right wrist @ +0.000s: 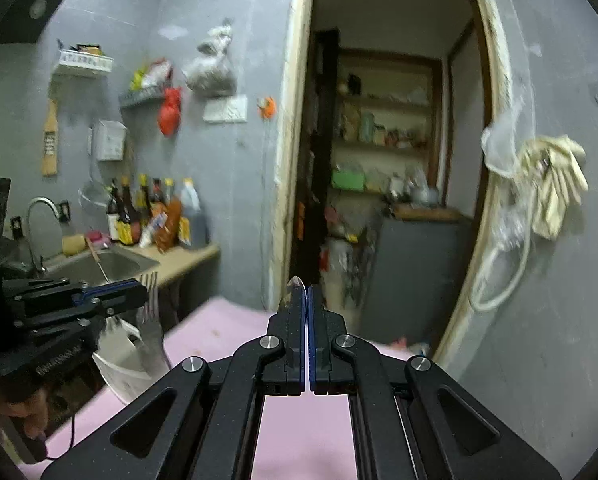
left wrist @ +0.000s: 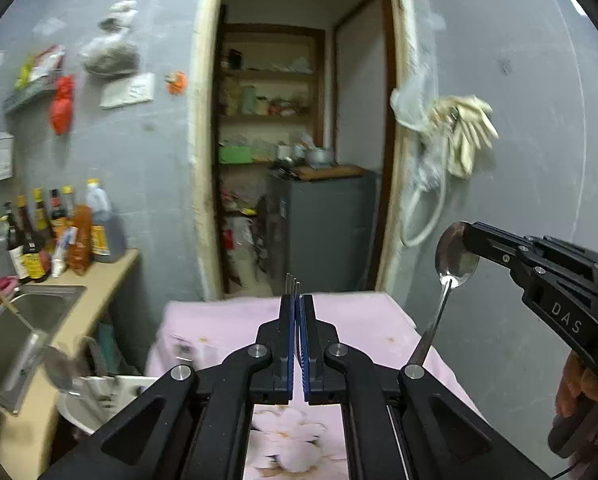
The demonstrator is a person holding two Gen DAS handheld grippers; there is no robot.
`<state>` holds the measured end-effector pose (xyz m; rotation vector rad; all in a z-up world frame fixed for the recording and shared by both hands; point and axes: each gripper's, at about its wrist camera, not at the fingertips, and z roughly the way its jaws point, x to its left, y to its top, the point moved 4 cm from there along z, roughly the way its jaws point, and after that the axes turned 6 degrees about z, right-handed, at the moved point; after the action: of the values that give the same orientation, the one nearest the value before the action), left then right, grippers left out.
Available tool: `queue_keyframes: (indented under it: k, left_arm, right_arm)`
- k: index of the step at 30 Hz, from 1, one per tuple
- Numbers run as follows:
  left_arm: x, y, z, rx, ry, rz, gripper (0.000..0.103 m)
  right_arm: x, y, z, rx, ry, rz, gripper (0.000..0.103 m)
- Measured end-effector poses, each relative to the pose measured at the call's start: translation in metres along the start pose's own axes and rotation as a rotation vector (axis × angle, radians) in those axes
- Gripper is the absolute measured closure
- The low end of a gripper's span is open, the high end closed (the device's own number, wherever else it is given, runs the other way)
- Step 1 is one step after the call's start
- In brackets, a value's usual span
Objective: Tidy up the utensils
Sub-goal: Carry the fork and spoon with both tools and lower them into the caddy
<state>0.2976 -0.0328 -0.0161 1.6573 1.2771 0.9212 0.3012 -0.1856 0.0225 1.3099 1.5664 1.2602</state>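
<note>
Both tools are loaded and held up in the air above the pink-covered table point(left wrist: 359, 320). My left gripper point(left wrist: 298, 312) is clamped on a fork point(right wrist: 152, 312): from its own camera only the tine tips show, poking out just past the fingertips, while the right camera shows the tines up beside the fingers and the broad handle hanging down and slightly toward me. So the fork's long axis runs near vertical, tines up. My right gripper point(right wrist: 307, 300) is closed on a spoon point(left wrist: 455, 258), pinched at the bowl; the left camera shows the bowl up at the fingertips and the handle trailing down and to the left, its long axis steep but tilted. Risks, as I judge them: the spoon grip sits on a curved, smooth bowl with the whole handle hanging free, so a quick swing could let it pivot or slide out. The fork seems caught close to the tines, with most of its length below the grip, and could swivel likewise. The two tools are near each other, so the hanging handles may knock together. The white container point(right wrist: 119, 364) sits below my left tool, at the table edge; a dropped piece could miss it.
</note>
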Motion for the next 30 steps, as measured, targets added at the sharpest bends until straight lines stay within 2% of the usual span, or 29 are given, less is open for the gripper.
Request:
queue_keyframes:
  k: [4,7,12,15,23,30]
  left_arm:
    - [0.049,0.014,-0.028,-0.018,0.050,-0.063,0.100]
    - [0.090,0.021,-0.049,-0.028,0.111,-0.092,0.100]
    - [0.141,0.021,-0.071,-0.055,0.238,-0.075,0.100]
    - [0.166,0.019,-0.071,-0.065,0.300,-0.064,0.100]
    - [0.205,0.004,-0.040,-0.033,0.334,-0.050,0.100]
    - [0.193,-0.015,-0.026,-0.010,0.301,-0.020,0.100]
  right_arm:
    - [0.040,0.026,0.007,-0.040,0.071,-0.001,0.102]
    - [0.070,0.031,0.015,-0.054,0.105,-0.021,0.102]
    - [0.116,0.014,0.034,-0.046,0.121,-0.121,0.102]
    - [0.135,0.001,0.046,-0.025,0.116,-0.176,0.102]
    - [0.160,-0.026,0.061,0.003,0.079,-0.292,0.102]
    - [0.173,-0.048,0.068,0.021,0.060,-0.333,0.102]
